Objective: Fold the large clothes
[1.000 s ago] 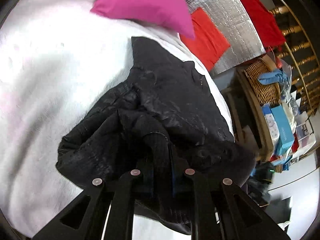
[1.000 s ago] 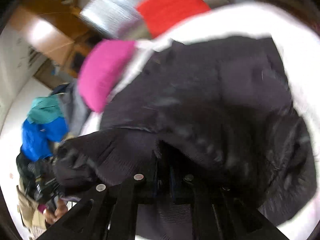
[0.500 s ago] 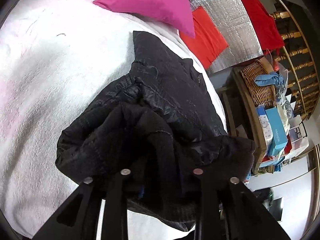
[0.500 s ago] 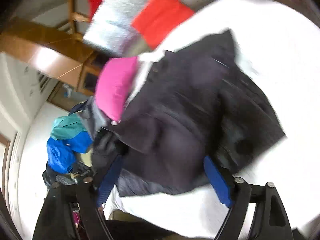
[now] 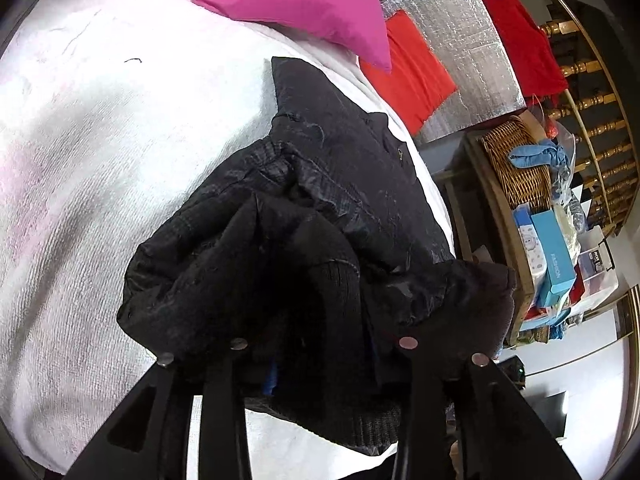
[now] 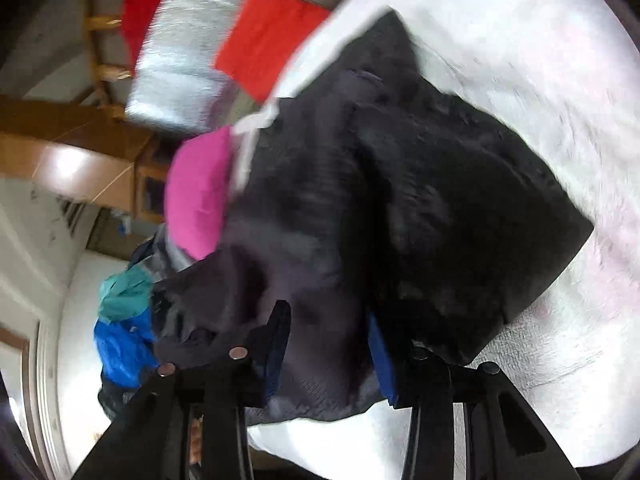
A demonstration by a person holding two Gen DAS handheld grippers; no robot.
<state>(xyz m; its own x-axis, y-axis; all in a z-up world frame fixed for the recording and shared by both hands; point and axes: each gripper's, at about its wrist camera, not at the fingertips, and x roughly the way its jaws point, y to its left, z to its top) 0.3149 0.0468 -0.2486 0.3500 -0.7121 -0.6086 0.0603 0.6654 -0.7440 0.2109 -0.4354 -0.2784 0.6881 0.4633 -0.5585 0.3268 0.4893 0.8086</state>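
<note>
A black jacket [image 5: 352, 184] lies bunched on the white bed cover [image 5: 100, 140]. My left gripper [image 5: 320, 360] sits at the jacket's near end. Its jaws are opening, and a ribbed cuff and folds still lie between and over the fingers, hiding the pads. In the right wrist view the same jacket [image 6: 440, 200] spreads over the cover [image 6: 560, 80]. My right gripper [image 6: 330, 344] is at its near hem, with its jaws closing. Dark fabric fills the gap between the two blue pads [image 6: 382, 360]. This view is blurred by motion.
A pink pillow [image 5: 304, 4] and a red cushion [image 5: 412, 76] lie past the jacket, against a silver quilted panel [image 5: 460, 60]. Right of the bed stand a wicker basket [image 5: 516, 160] and blue boxes [image 5: 556, 256]. Blue and teal clothes [image 6: 120, 320] lie beyond the bed's left edge.
The left jaws have spread apart while the hand stayed put. The right gripper let go, rolled, shifted along the jacket's hem, opened wide, and has narrowed around the fabric again.
</note>
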